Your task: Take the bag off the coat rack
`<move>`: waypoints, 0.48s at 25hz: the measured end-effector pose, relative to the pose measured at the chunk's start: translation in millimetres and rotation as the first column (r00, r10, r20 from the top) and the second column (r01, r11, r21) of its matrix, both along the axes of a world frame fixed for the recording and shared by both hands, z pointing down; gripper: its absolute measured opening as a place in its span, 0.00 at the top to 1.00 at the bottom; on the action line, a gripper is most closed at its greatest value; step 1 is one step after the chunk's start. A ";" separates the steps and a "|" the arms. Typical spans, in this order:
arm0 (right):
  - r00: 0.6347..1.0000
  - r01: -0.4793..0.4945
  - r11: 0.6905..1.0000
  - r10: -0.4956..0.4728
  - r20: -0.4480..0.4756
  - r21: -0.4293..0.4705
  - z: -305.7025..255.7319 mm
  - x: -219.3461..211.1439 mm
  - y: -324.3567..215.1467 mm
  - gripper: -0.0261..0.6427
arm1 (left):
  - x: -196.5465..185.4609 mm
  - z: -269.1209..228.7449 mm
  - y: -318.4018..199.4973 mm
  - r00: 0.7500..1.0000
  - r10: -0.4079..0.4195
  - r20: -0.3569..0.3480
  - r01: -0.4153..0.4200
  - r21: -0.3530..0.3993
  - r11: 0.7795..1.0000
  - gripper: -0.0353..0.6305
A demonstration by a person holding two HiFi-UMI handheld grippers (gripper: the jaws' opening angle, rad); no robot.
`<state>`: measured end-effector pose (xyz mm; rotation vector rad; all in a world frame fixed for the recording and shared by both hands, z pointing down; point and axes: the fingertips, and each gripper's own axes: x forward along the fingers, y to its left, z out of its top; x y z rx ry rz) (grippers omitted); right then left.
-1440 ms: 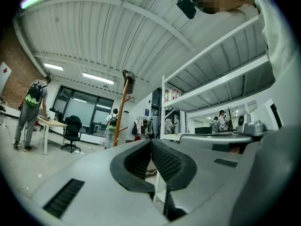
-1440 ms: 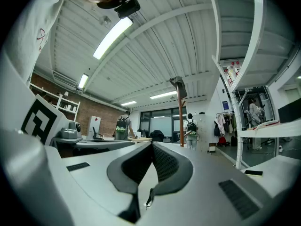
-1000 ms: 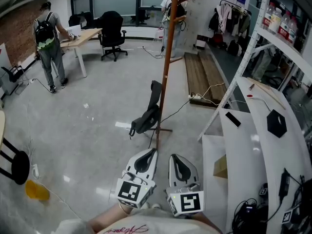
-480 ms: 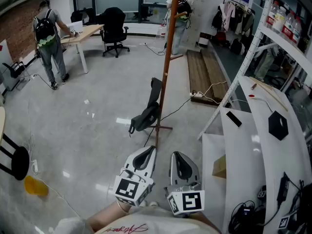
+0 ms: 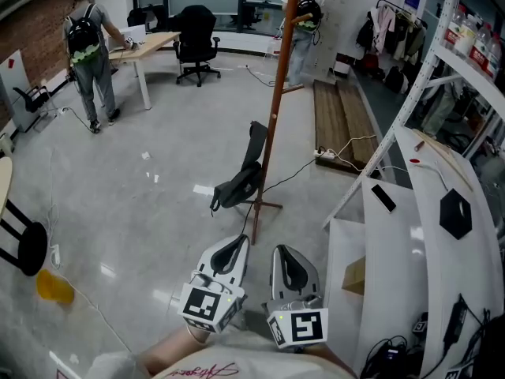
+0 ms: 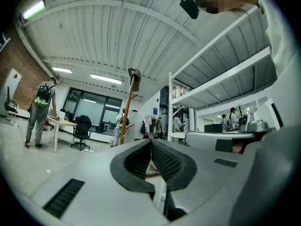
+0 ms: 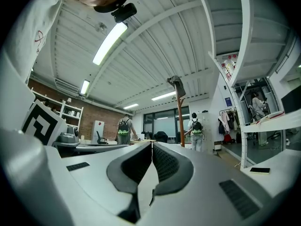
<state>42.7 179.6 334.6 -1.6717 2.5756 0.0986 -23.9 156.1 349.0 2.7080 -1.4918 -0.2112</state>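
A tall brown coat rack (image 5: 274,121) stands on the grey floor ahead of me. A black bag (image 5: 237,186) hangs low against its pole, its strap (image 5: 255,139) rising to a peg. My left gripper (image 5: 237,247) and right gripper (image 5: 286,257) are side by side at the bottom of the head view, short of the rack's foot and apart from the bag. Both are shut with nothing between the pads. The left gripper (image 6: 151,142) sees the rack (image 6: 127,107) far off. Beyond the right gripper (image 7: 152,145), the rack (image 7: 179,119) is equally distant.
White shelving (image 5: 414,93) and a white table (image 5: 406,235) with dark devices line the right. A cable (image 5: 296,172) and wooden planks (image 5: 339,117) lie past the rack. A person with a backpack (image 5: 88,50) stands by a desk (image 5: 146,44); another person (image 5: 304,18) stands behind the rack. A black stool (image 5: 24,251) is at left.
The rack and bag sit slightly further right and lower in the head view. Both grippers stay shut, side by side, and have barely shifted.
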 end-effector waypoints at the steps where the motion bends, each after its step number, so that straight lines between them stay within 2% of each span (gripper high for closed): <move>1: 1.000 0.005 1.000 -0.005 -0.001 0.001 -0.1 0.3 -2.5 0.93 | 0.3 0.4 -2.8 1.000 -0.003 -0.002 0.003 0.001 1.000 0.92; 9: 1.000 0.004 1.000 -0.004 -0.008 0.010 -2.1 12.4 -34.3 0.93 | 13.6 -4.4 -31.4 1.000 0.005 -0.008 -0.005 0.003 1.000 0.92; 12: 1.000 -0.001 1.000 0.001 -0.012 0.009 -1.2 15.0 -52.0 0.93 | 17.3 -3.4 -49.3 1.000 0.008 -0.010 -0.008 0.025 1.000 0.92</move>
